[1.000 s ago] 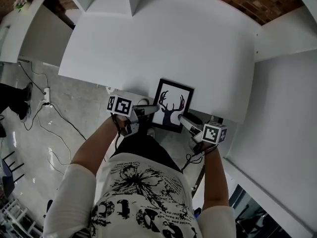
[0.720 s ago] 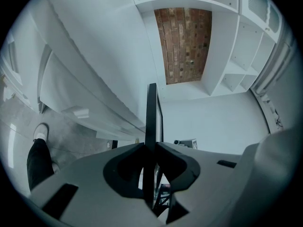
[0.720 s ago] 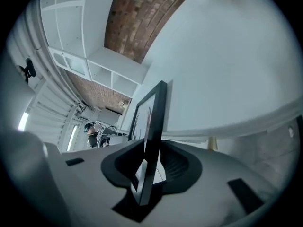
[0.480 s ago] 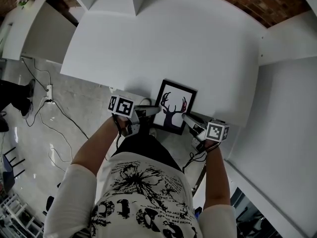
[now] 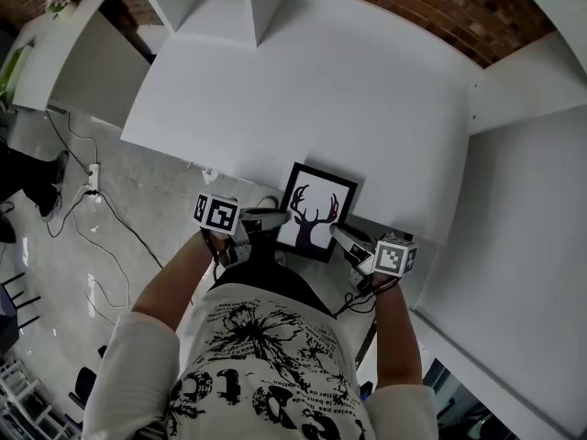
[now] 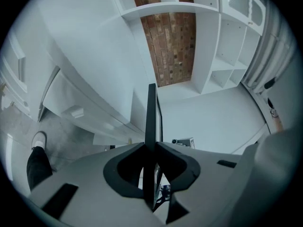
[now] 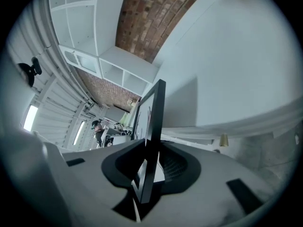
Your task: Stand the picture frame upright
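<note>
White table [image 5: 367, 90]: left hand-held gripper [image 5: 281, 216] and just-closed right hand-held gripper [image 5: 336, 233] pinch the picture frame [image 5: 315, 211], its back hidden.

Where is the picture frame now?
In the head view, the picture frame is at the near edge of the white table, gripped between the left gripper and the right gripper, whose jaws have just been closing on it.

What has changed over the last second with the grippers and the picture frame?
The right hand-held gripper has just been closing its jaws, which now clamp the right edge of the picture frame. The left hand-held gripper stays clamped on the frame's left edge. The frame stays at the near edge of the white table.
</note>
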{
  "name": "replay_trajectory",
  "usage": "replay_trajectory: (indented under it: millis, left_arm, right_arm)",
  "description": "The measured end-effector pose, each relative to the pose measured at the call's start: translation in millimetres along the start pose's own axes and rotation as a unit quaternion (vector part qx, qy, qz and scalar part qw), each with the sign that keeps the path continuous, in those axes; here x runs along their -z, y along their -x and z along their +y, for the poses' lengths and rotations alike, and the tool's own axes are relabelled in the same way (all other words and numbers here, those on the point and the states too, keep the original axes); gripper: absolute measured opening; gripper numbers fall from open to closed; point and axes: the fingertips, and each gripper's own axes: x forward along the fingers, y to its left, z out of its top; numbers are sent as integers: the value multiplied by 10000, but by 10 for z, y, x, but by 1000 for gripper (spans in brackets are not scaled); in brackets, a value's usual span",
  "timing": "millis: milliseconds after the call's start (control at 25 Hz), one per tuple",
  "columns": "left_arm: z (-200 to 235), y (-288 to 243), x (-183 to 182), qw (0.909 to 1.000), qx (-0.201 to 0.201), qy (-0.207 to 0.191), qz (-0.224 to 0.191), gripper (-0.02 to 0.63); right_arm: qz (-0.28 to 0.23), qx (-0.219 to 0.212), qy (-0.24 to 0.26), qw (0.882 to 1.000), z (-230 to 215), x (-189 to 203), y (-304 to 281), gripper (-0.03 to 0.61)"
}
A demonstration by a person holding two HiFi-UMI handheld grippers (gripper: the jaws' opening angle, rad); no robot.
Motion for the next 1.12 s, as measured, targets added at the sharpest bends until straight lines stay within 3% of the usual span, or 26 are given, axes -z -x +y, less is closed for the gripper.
replay_trajectory:
  millis: [160, 520, 920, 1120]
  left_arm:
    - [-160, 44, -45, 9992, 106, -297, -242, 87]
    - [-827, 553, 7, 9938, 291, -889, -608, 86]
    - [-1120, 957, -404, 9824, 390, -1581, -910, 86]
    - [-1136, 1187, -776, 9788, 470, -1781, -898, 87]
  right_arm:
    - [97, -87, 320, 9994, 40, -57, 71, 97]
    - [138, -389, 946, 9947, 907, -86, 169, 94]
    - [170, -534, 1665, 9844, 1399, -464, -82, 92]
    - [106, -506, 1896, 9805, 1595, -756, -364, 92]
